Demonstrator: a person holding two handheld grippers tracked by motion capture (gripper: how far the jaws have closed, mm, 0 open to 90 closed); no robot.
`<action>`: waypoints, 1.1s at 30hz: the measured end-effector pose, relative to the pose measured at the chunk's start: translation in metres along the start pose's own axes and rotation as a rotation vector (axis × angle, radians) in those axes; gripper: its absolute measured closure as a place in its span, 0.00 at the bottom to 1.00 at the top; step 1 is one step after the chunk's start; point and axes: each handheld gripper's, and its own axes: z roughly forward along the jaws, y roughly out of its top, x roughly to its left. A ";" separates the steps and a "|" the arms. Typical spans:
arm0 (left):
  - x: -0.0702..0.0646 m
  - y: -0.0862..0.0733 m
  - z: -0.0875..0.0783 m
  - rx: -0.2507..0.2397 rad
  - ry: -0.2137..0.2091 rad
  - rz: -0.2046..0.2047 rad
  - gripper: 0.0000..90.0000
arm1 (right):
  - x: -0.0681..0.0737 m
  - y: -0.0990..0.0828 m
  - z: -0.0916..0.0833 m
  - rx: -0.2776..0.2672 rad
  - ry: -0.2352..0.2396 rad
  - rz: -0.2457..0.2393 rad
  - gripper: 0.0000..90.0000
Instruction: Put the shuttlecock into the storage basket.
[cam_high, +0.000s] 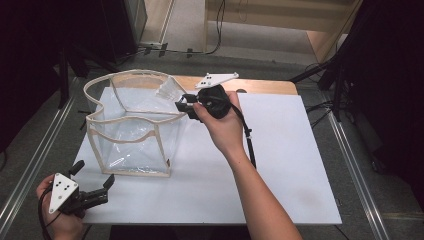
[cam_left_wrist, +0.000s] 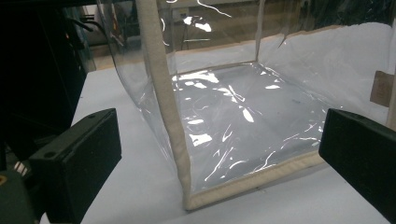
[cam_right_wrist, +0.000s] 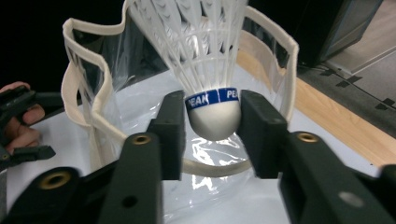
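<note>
A white feather shuttlecock (cam_right_wrist: 205, 60) with a blue band sits between the pads of my right gripper (cam_right_wrist: 212, 128), which meet its cork on both sides. In the high view that gripper (cam_high: 181, 103) is held level over the right rim of a clear plastic bag (cam_high: 132, 145) with cream piping, and the shuttlecock (cam_high: 167, 90) reaches out above the bag's mouth. The bag stands upright and nothing is seen inside it (cam_left_wrist: 233, 112). My left gripper (cam_high: 93, 175) rests at the table's front left, open wide, its jaws pointing at the bag's near corner (cam_left_wrist: 163, 102) without touching it.
The bag stands on a white board (cam_high: 280, 165) laid over a wooden table (cam_high: 260, 86). A cable (cam_high: 248, 142) trails from the right gripper along the forearm. Dark stands and floor cables surround the table.
</note>
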 end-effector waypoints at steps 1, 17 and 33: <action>0.000 0.000 0.000 0.000 0.000 0.000 0.00 | 0.000 0.000 0.000 -0.011 0.006 0.000 0.48; 0.000 0.000 0.000 0.001 0.000 0.001 0.00 | -0.004 -0.023 -0.023 -0.015 -0.015 -0.018 0.00; 0.000 0.000 0.000 0.001 0.001 0.005 0.00 | -0.015 -0.054 -0.051 -0.054 -0.048 -0.005 0.00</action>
